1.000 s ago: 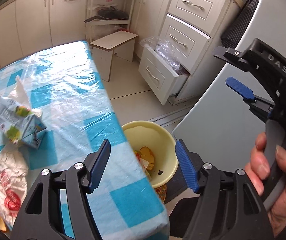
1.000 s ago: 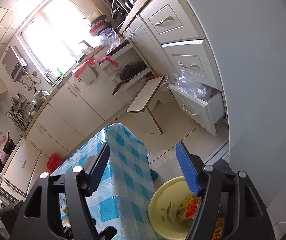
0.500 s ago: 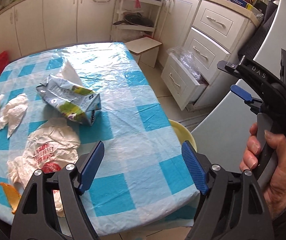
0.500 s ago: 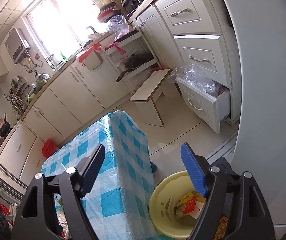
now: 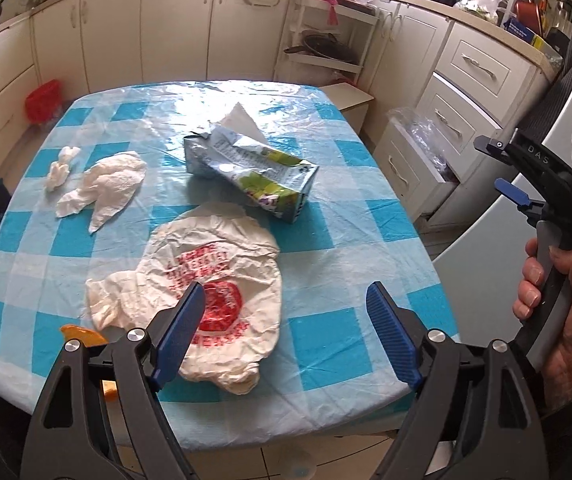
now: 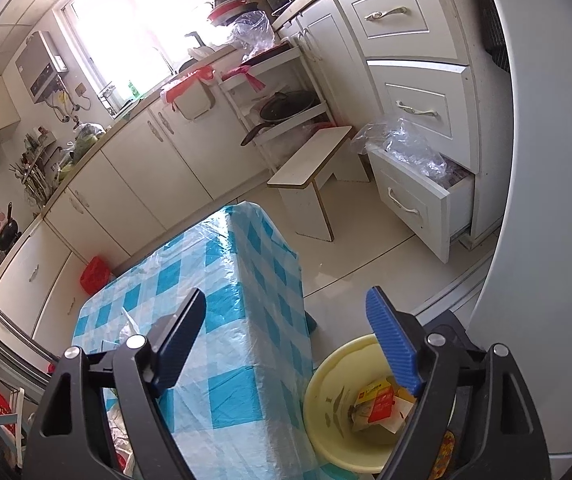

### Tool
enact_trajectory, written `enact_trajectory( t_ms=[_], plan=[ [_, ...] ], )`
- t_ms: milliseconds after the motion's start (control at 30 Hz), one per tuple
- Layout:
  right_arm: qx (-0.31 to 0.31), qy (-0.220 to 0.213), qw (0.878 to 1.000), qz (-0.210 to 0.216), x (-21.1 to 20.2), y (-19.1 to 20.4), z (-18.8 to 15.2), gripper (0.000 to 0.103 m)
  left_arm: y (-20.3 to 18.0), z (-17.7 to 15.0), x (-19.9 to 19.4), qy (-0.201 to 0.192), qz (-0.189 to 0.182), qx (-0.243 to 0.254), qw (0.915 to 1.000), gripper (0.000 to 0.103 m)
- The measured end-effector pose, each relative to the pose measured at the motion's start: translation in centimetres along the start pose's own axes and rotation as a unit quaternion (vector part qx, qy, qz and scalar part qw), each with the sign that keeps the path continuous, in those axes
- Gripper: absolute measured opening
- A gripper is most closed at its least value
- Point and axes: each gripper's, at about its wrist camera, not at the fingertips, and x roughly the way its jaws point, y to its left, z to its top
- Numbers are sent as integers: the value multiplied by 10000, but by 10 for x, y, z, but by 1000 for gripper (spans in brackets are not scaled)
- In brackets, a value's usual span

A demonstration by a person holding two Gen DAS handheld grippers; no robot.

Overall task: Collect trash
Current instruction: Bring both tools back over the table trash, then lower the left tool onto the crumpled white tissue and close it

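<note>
On table: crumpled white red-printed plastic bag (image 5: 206, 304), near edge partly behind left gripper (image 5: 286, 336), jaws wide.
Orange scrap (image 5: 80, 334): mostly hidden.
Right gripper (image 6: 286, 340): jaws wide, empty, over yellow plastic bin (image 6: 326, 408).

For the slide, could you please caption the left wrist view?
Open left tool over a crumpled printed wrapper, with a crushed carton and tissues on the checked table.
</note>
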Motion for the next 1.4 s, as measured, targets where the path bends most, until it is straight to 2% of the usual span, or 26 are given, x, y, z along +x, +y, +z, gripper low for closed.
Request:
enact_trajectory(
  t_ms=[167, 367, 633, 800, 1000, 1233, 1400],
  plan=[
    [-100, 74, 9999, 23, 4, 9, -4, 80, 36, 1, -15, -187, 279, -282, 9990, 81],
    [-219, 166, 9996, 68, 8, 17, -8, 81, 93, 7, -33, -397, 687, -751, 9940, 81],
    [-391, 302, 9987, 152, 12, 27, -13, 81, 133, 7, -34, -437, 1058, -994, 9884, 81],
    [-516, 386, 9978, 176, 14, 35, -19, 83, 137, 18, -22, -432, 1118, -786, 9897, 81],
    [-591, 459, 9970, 187, 17, 37, -22, 83, 127, 52, 14, -311, 1087, -331, 9930, 81],
    [-477, 576, 9969, 223, 22, 35, -22, 83, 124, 86, 63, 6, 1136, 143, 9934, 81],
    [-486, 569, 9966, 332, 21, 36, -21, 83, 135, 90, 95, 395, 1202, 226, 9917, 81]
  ],
)
